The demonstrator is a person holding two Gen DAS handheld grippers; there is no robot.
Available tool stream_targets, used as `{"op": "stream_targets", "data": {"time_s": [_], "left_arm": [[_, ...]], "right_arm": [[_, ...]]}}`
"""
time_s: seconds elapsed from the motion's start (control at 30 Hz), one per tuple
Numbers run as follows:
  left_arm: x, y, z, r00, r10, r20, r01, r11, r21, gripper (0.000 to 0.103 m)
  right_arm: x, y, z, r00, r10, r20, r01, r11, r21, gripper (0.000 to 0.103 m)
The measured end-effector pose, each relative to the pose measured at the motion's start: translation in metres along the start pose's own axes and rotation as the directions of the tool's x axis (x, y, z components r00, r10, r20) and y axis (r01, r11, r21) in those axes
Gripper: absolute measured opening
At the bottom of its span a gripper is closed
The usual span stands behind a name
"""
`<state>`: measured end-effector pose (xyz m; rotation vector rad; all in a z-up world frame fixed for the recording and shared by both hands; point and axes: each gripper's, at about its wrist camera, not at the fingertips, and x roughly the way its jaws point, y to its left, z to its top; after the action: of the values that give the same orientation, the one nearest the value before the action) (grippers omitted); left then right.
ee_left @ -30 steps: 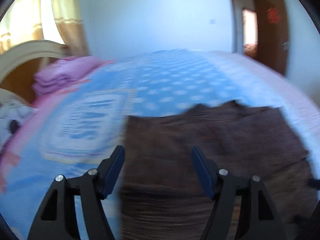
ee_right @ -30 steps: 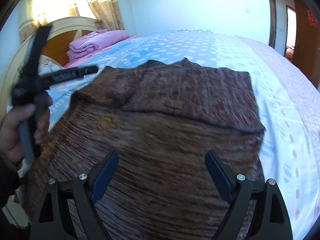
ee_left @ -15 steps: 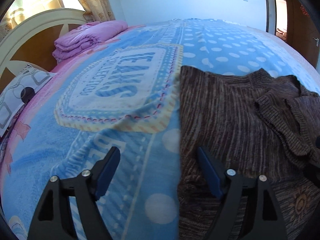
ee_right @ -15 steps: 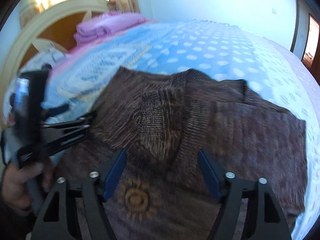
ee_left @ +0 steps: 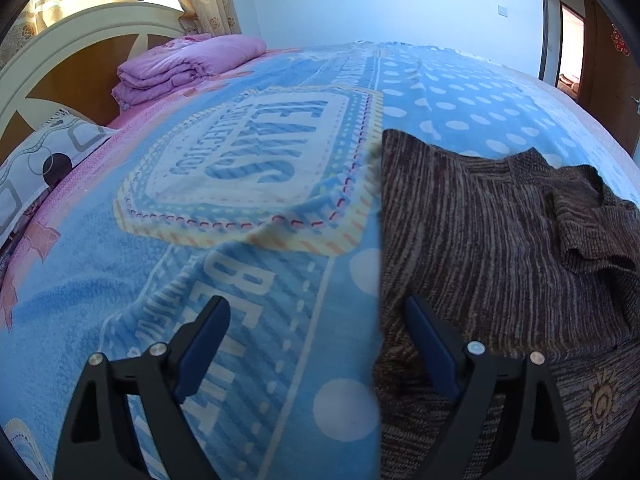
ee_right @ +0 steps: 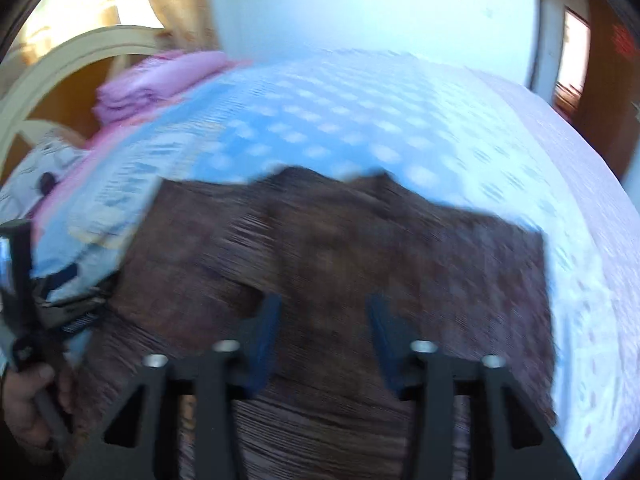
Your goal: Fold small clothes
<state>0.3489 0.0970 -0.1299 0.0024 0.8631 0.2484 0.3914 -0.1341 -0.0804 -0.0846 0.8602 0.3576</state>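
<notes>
Lying flat on the blue patterned blanket point(ee_left: 248, 264), the brown knit sweater point(ee_left: 480, 216) has one sleeve folded across its chest. The left gripper point(ee_left: 316, 344) straddles the sweater's left edge, jaws opening wide, apparently positioning for a side fold. The right gripper point(ee_right: 322, 344) hovers above, jaws opening, nothing held.

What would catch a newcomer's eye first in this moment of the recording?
The brown striped knit sweater spread on the bed, filling the right half of the left wrist view, with a sleeve bunched at its far right. Beside it, the blue blanket with its big cream lettered badge, and folded pink bedding by the headboard. The left gripper straddles the sweater's edge, fingers opening, nothing pressed between them.
</notes>
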Motion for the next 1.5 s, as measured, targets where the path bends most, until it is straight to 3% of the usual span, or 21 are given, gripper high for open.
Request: {"op": "stream_targets", "data": {"time_s": [0.07,0.13,0.2,0.3,0.4,0.5,0.57,0.63,0.67,0.7,0.73,0.77,0.87,1.0,1.1,1.23,1.33,1.5], "left_arm": [[0.0,0.0,0.0,1.0,-0.001,0.001,0.001,1.0,-0.001,0.092],[0.001,0.0,0.0,1.0,-0.003,-0.001,0.003,1.0,0.0,0.092],[0.001,0.001,-0.001,1.0,-0.006,-0.001,0.006,1.0,-0.003,0.093],[0.001,0.003,-0.001,1.0,-0.016,-0.002,0.016,1.0,-0.013,0.093],[0.002,0.005,-0.002,1.0,-0.029,-0.004,0.029,0.999,-0.024,0.093],[0.003,0.006,-0.002,0.999,-0.039,-0.005,0.039,0.999,-0.034,0.093],[0.002,0.006,-0.002,0.999,-0.038,-0.005,0.038,0.999,-0.034,0.094],[0.002,0.007,-0.002,0.999,-0.038,-0.005,0.038,0.999,-0.034,0.094],[0.001,0.007,-0.002,0.999,-0.036,-0.005,0.036,0.999,-0.032,0.094],[0.001,0.007,-0.003,0.999,-0.032,-0.006,0.032,0.999,-0.03,0.094],[-0.001,0.007,-0.004,1.0,-0.029,-0.005,0.029,0.999,-0.028,0.094],[-0.002,0.007,-0.005,1.0,-0.025,-0.003,0.025,0.999,-0.026,0.094],[-0.004,0.01,-0.008,1.0,-0.024,-0.001,0.024,0.999,-0.034,0.094],[-0.004,0.014,-0.009,1.0,-0.028,-0.009,0.028,0.998,-0.055,0.095],[-0.004,0.015,-0.01,1.0,-0.014,-0.011,0.013,0.998,-0.061,0.097],[-0.003,0.024,-0.012,1.0,-0.007,-0.026,0.004,0.995,-0.102,0.1],[-0.004,0.03,-0.013,1.0,-0.009,-0.021,0.007,0.991,-0.134,0.1],[-0.024,0.035,-0.005,0.997,-0.063,0.044,0.069,0.986,-0.15,0.098]], "right_arm": [[0.018,0.035,0.004,0.999,-0.018,-0.029,0.014,0.99,-0.137,0.08],[0.046,0.059,0.004,0.989,-0.118,-0.083,0.093,0.962,-0.256,0.08],[0.064,0.051,0.009,0.97,-0.226,-0.085,0.197,0.944,-0.265,0.08],[0.053,-0.021,0.024,0.939,-0.34,-0.057,0.339,0.94,-0.039,0.08],[0.027,-0.08,0.022,0.897,-0.438,-0.062,0.443,0.89,0.109,0.08],[0.002,-0.097,0.015,0.937,-0.347,-0.029,0.347,0.923,0.168,0.08],[-0.011,-0.076,0.009,0.98,-0.199,0.026,0.193,0.971,0.139,0.08],[-0.009,-0.048,0.004,0.998,-0.038,0.039,0.034,0.995,0.094,0.08],[-0.004,-0.033,-0.002,0.999,0.03,0.024,-0.032,0.998,0.062,0.07],[0.001,-0.02,-0.008,0.998,0.07,-0.006,-0.07,0.997,0.031,0.051],[0.008,-0.01,-0.014,0.995,0.091,-0.037,-0.09,0.996,0.009,0.042],[0.015,-0.003,-0.024,0.993,0.098,-0.066,-0.098,0.995,-0.001,0.033],[0.015,0.005,-0.046,0.996,0.072,-0.055,-0.075,0.996,-0.044,0.033],[-0.001,0.0,-0.048,0.996,0.079,-0.046,-0.081,0.996,-0.047,0.033],[-0.018,-0.011,-0.047,1.0,0.01,0.021,-0.009,0.999,-0.053,0.036],[0.0,-0.036,-0.05,0.994,-0.102,-0.034,0.102,0.995,-0.009,0.036],[-0.008,-0.051,-0.058,0.997,-0.07,-0.016,0.07,0.996,0.053,0.037],[-0.01,-0.053,-0.067,0.998,-0.068,-0.009,0.069,0.997,0.046,0.047]]}}
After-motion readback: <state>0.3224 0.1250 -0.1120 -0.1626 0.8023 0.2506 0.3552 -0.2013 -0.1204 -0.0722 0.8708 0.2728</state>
